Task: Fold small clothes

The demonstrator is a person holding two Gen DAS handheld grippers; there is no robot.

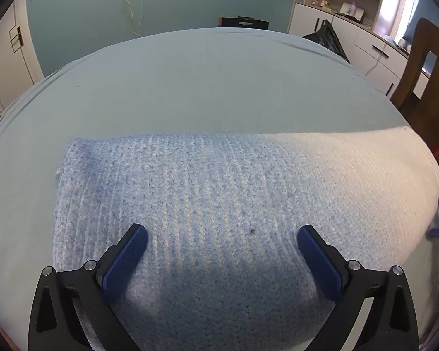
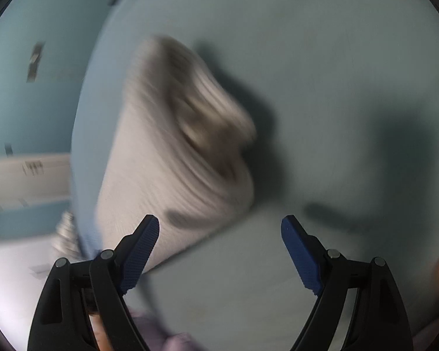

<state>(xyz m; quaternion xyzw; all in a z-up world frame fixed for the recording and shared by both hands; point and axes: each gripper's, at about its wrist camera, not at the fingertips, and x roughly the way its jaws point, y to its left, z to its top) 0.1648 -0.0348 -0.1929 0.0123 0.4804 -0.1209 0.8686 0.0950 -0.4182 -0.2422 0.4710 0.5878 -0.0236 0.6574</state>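
Knitwear [image 1: 219, 204], a blue-and-white ribbed piece fading to cream on its right side, lies spread flat on the tabletop [image 1: 190, 87], which we see draped in a pale blue-green cloth with soft creases near its far edge. Behind it we see a teal wall [image 1: 175, 0] with a socket strip and hanging cables [image 1: 128, 8]. White cabinets [image 1: 365, 44] with open shelving run along the right of the room, a wooden chair [image 1: 424, 73] stands at the tabletop's right corner, and a pale door [image 1: 8, 52] sits at the left. A dark bag [image 1: 325, 38] and a dark box [image 1: 243, 23] show past the far edge.

In the right wrist view, heavily blurred, we see the cream end of the same knit as a thick folded bundle [image 2: 175, 146], casting a dark shadow on the cloth.

Our left gripper [image 1: 221, 241] hovers low over the blue part of the knit, its fingers [image 1: 125, 260] spread wide with nothing pinched between them. Our right gripper [image 2: 220, 229] also has its fingers [image 2: 301, 260] wide apart and empty, poised over bare cloth just beside the bundle's near edge.
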